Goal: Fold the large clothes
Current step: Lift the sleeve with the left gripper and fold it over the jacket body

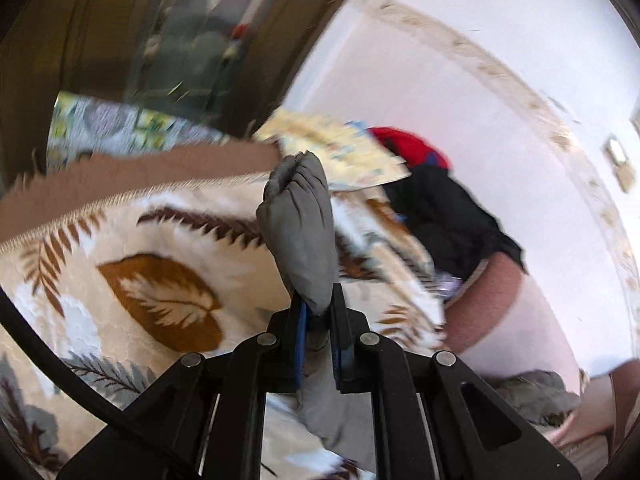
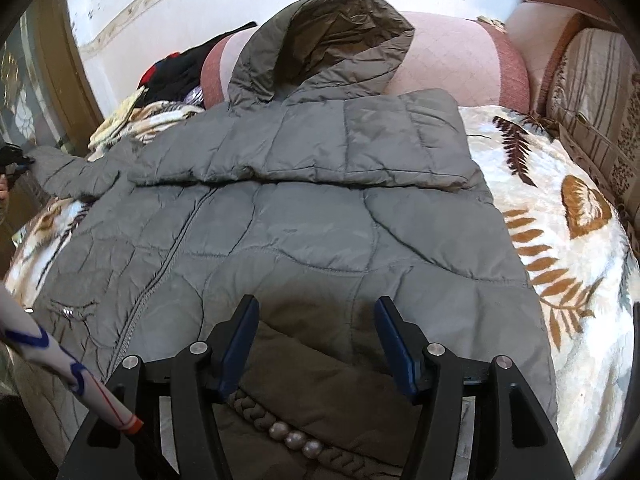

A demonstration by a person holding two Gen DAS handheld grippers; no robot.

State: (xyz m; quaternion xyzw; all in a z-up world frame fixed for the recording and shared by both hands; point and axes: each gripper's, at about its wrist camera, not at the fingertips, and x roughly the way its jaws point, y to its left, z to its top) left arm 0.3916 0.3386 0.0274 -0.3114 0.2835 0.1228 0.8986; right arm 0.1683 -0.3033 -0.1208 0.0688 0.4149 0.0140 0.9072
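**Gripping the sleeve end of a grey jacket on the bed**

Gripping grey quilted fabric, the left gripper has its jaws nearly together on the sleeve, which rises past the fingertips as a bunched grey column. Left wrist view is motion-blurred. In the right wrist view this gripper shows as a dark shape at the far left edge, at the tip of the sleeve stretched out to that side.

The grey hooded jacket lies spread front-up on a leaf-print blanket covering the bed. Zipper runs down the left part of the front. The other sleeve is folded across the chest. The hood lies open toward a pink pillow at the head of the bed. A heap of dark and red clothes sits at the far left corner beside the wall.

The right gripper hangs over the jacket's lower edge, jaws moderately wide, nothing between the blue pads. Under them lies a darker brown garment with a braided trim and round beads.

A striped cushion stands at the right edge.
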